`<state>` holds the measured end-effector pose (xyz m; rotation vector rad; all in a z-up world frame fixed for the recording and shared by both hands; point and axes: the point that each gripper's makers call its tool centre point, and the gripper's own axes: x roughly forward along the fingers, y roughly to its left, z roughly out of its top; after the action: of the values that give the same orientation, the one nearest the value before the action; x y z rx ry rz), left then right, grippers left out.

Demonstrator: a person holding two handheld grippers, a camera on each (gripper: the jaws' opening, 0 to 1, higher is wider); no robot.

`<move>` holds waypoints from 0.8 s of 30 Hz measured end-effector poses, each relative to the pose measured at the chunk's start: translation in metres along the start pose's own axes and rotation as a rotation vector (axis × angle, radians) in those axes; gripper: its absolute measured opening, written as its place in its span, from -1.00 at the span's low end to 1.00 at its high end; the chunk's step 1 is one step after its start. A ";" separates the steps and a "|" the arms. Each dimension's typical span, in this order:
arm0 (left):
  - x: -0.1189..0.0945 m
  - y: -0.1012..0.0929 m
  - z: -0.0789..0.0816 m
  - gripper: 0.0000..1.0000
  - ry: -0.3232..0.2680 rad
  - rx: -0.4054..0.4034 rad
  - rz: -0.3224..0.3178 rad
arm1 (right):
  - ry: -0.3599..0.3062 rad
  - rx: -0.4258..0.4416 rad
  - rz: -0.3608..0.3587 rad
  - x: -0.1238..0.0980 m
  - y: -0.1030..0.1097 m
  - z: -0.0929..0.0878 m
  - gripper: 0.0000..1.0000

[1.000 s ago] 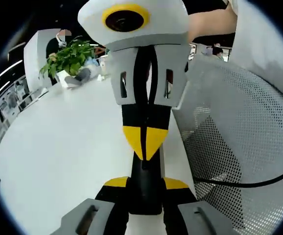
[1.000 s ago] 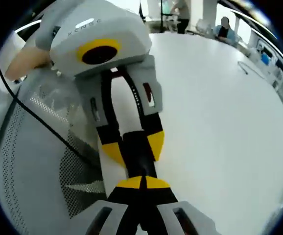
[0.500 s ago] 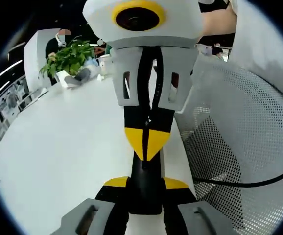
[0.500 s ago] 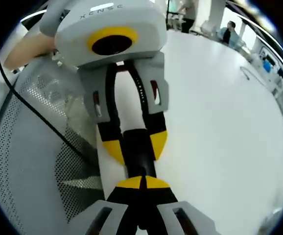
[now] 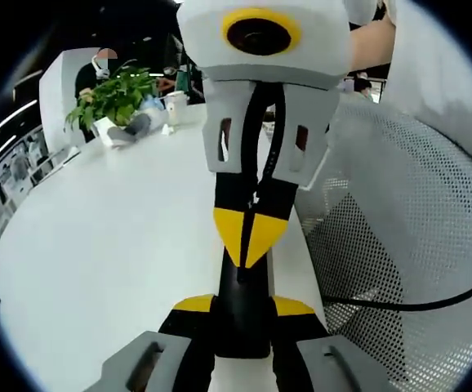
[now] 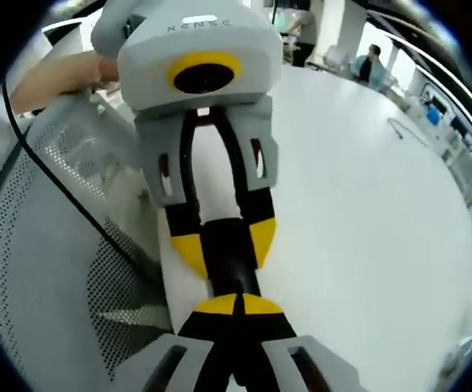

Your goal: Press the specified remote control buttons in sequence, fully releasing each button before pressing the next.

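Looking along the left gripper (image 5: pixel 242 306), we find its two yellow-tipped jaws clamped on the sides of a slim black remote control (image 5: pixel 240 286), which runs straight ahead between them, just above the white surface (image 5: pixel 113 245). The right gripper (image 5: pixel 251 233) comes down from the top of the left gripper view, its yellow tips drawn together into one point that meets the far part of the remote. We cannot tell whether that point bears down on a button or only touches the casing, and no buttons can be made out.

From the right gripper view we see the same meeting from the other end: the right gripper (image 6: pixel 236 306) has its jaws together at the bottom, tips against the near end of the slim black remote control (image 6: pixel 228 261), while the left gripper (image 6: pixel 224 245) faces us with the remote gripped between its yellow pads. A hand (image 6: pixel 56 82) holds that gripper from behind.

Beside the grippers stands a white perforated mesh chair back (image 5: pixel 399 229), with a thin black cable (image 5: pixel 399 309) crossing it. At the far edge of the surface sits a green leafy potted plant (image 5: pixel 118 94).
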<state>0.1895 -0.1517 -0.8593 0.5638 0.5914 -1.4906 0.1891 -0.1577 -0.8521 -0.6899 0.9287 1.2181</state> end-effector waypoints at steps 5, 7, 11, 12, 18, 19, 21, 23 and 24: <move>0.000 0.000 0.000 -0.52 0.000 0.000 0.000 | 0.025 -0.043 -0.012 -0.002 -0.004 0.001 -1.00; 0.000 0.000 0.000 -0.52 0.000 0.001 0.000 | 0.014 -0.044 0.007 -0.002 -0.001 0.005 -1.00; 0.000 0.000 0.000 -0.52 0.000 0.001 0.000 | 0.032 -0.057 0.026 0.003 0.002 0.001 -1.00; 0.000 0.000 0.000 -0.52 0.000 0.001 -0.001 | 0.016 -0.074 0.014 0.002 0.000 0.004 -1.00; 0.000 -0.001 0.000 -0.52 -0.001 0.001 -0.002 | 0.064 -0.154 0.011 0.003 0.003 0.003 -1.00; -0.001 -0.001 0.000 -0.52 -0.001 0.001 -0.003 | 0.072 -0.168 0.008 0.003 0.003 0.004 -1.00; -0.001 -0.001 0.000 -0.52 0.000 0.001 -0.003 | 0.086 -0.210 0.002 0.004 0.003 0.003 -1.00; -0.001 -0.001 0.000 -0.52 -0.001 -0.002 -0.004 | 0.093 -0.244 -0.008 0.004 0.003 0.003 -1.00; -0.001 -0.001 -0.001 -0.52 -0.002 -0.005 -0.004 | 0.095 -0.255 -0.015 0.004 0.004 0.003 -1.00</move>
<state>0.1888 -0.1507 -0.8590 0.5574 0.5949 -1.4927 0.1865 -0.1526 -0.8542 -0.9624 0.8521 1.3122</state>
